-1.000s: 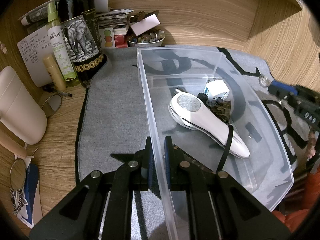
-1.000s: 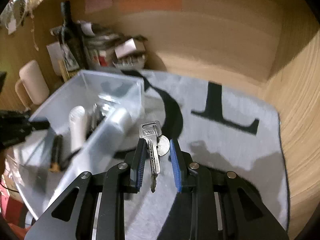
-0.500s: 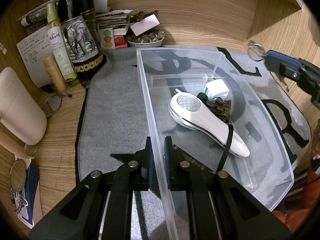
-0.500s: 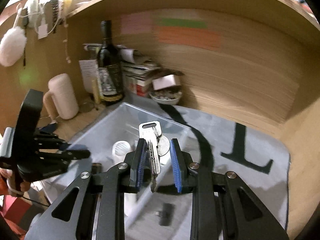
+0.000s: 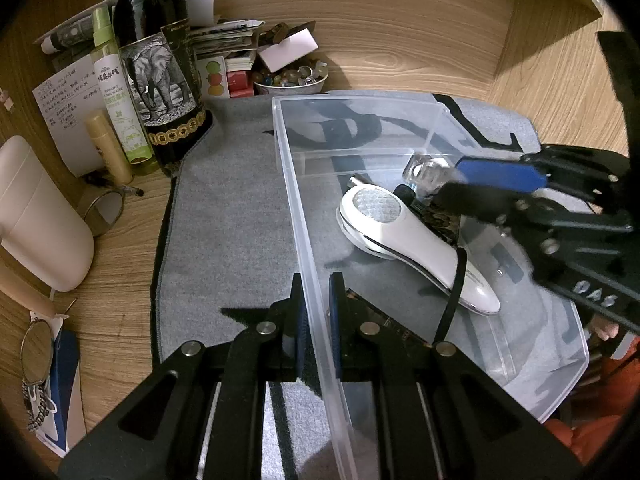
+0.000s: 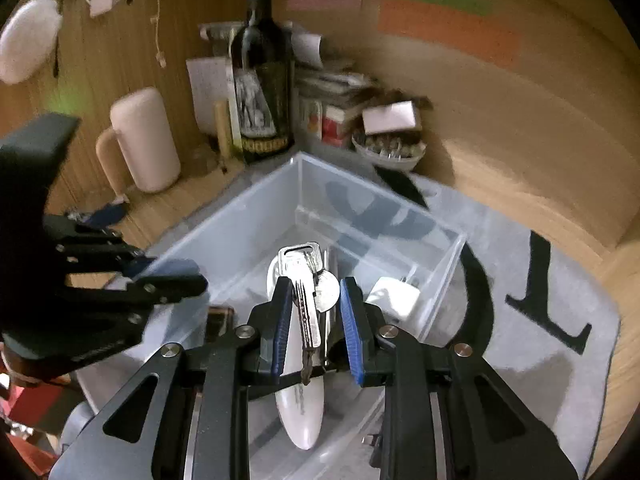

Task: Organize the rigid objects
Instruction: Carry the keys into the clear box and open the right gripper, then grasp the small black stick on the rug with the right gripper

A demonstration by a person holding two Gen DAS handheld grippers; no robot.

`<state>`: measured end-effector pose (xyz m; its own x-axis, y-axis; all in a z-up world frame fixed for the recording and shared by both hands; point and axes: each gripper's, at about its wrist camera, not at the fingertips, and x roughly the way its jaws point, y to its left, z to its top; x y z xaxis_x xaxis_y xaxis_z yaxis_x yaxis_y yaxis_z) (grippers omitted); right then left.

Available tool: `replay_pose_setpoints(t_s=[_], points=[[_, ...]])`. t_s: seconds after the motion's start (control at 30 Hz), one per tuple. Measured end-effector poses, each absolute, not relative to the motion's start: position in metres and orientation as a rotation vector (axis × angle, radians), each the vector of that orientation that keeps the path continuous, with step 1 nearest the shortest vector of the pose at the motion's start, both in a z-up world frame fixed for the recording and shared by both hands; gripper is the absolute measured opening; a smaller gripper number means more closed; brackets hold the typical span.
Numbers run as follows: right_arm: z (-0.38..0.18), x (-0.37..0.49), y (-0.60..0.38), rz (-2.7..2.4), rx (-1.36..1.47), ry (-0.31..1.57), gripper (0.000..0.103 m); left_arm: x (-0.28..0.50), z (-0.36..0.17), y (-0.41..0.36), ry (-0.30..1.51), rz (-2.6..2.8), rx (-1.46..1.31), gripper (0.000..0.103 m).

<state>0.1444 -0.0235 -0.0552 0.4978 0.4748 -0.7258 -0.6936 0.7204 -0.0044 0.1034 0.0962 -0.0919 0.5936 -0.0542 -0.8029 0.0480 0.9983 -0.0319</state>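
Note:
A clear plastic bin (image 5: 400,104) stands on a grey mat. My left gripper (image 5: 316,316) is shut on the bin's near wall (image 5: 308,264). Inside lie a white handheld device (image 5: 404,240) and a small white tube, mostly hidden. My right gripper (image 6: 314,320) holds a bunch of silver keys (image 6: 306,292) over the bin (image 6: 360,216), above the white device (image 6: 300,412). Its jaws stand wider than before, and the keys lean on the left pad. It also shows in the left wrist view (image 5: 480,184).
A wine bottle (image 5: 160,64), a green spray bottle (image 5: 116,92), a cream mug (image 5: 36,216), papers and a bowl of beads (image 5: 292,80) crowd the back left corner. Wooden walls close in behind and to the right. A hand mirror (image 5: 38,352) lies at the left.
My right gripper carried the keys from the mat at the right to above the bin, and its jaws have spread apart. My left gripper stayed clamped on the bin wall.

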Motion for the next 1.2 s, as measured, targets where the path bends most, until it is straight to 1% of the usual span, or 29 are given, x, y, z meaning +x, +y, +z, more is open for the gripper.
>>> replay_pose_setpoints(t_s=[0.3,0.4,0.43,0.47,0.53,0.7,0.77,0.87,1.0,1.07,1.2], points=[[-0.073,0.150,-0.014,0.711,-0.378,0.854,0.023,0.103,-0.092,0.096,0.934,-0.059,-0.007,0.009],[-0.072,0.150,-0.015,0.711,-0.378,0.848,0.024,0.103,-0.092,0.096,0.934,-0.060,-0.007,0.009],[-0.071,0.149,-0.015,0.711,-0.376,0.843,0.028,0.103,-0.092,0.096,0.934,-0.060,-0.007,0.009],[-0.069,0.149,-0.016,0.710,-0.373,0.838,0.035,0.103,-0.092,0.096,0.933,-0.059,-0.007,0.009],[-0.065,0.148,-0.019,0.705,-0.364,0.817,0.041,0.103,-0.092,0.096,0.933,-0.059,-0.007,0.009],[-0.051,0.146,-0.028,0.692,-0.348,0.774,0.046,0.104,-0.091,0.096,0.934,-0.059,-0.005,0.009],[-0.045,0.145,-0.034,0.682,-0.340,0.753,0.054,0.104,-0.091,0.096,0.933,-0.059,-0.005,0.009],[-0.036,0.143,-0.046,0.663,-0.323,0.721,0.059,0.104,-0.091,0.096,0.934,-0.059,-0.004,0.009],[-0.025,0.139,-0.068,0.619,-0.297,0.688,0.059,0.104,-0.091,0.096,0.933,-0.059,-0.003,0.009],[-0.020,0.137,-0.084,0.589,-0.275,0.675,0.064,0.104,-0.091,0.096,0.933,-0.059,-0.003,0.009],[-0.021,0.135,-0.111,0.525,-0.247,0.681,0.065,0.104,-0.091,0.095,0.933,-0.059,-0.004,0.009]])
